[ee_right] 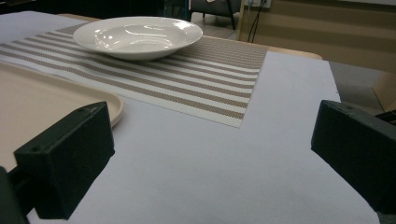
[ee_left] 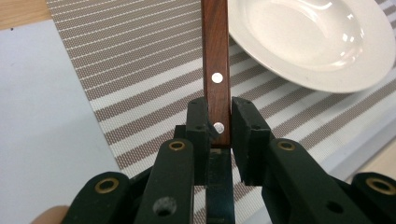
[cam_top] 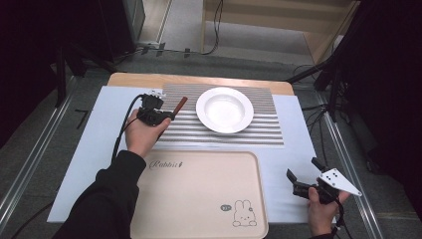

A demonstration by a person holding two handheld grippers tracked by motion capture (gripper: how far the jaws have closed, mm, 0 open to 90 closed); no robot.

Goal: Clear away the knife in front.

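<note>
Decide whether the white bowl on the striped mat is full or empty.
Empty. The bowl shows only its bare, glossy white inside, and nothing lies in it in any view.

The left gripper (cam_top: 164,117) holds a brown wooden handle (cam_top: 179,104) over the striped placemat (cam_top: 259,130), just left of the white plate (cam_top: 224,109).

Wooden handle (ee_left: 215,60) – smooth, metal rivets; plate (ee_left: 313,37) glossy ceramic; placemat (ee_left: 140,70) woven, rough; tray (cam_top: 199,199) matt plastic.

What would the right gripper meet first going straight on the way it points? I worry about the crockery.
Probably the striped placemat; the right gripper, jaws open, aims over bare white sheet first. The white bowl sits left of that line.
</note>
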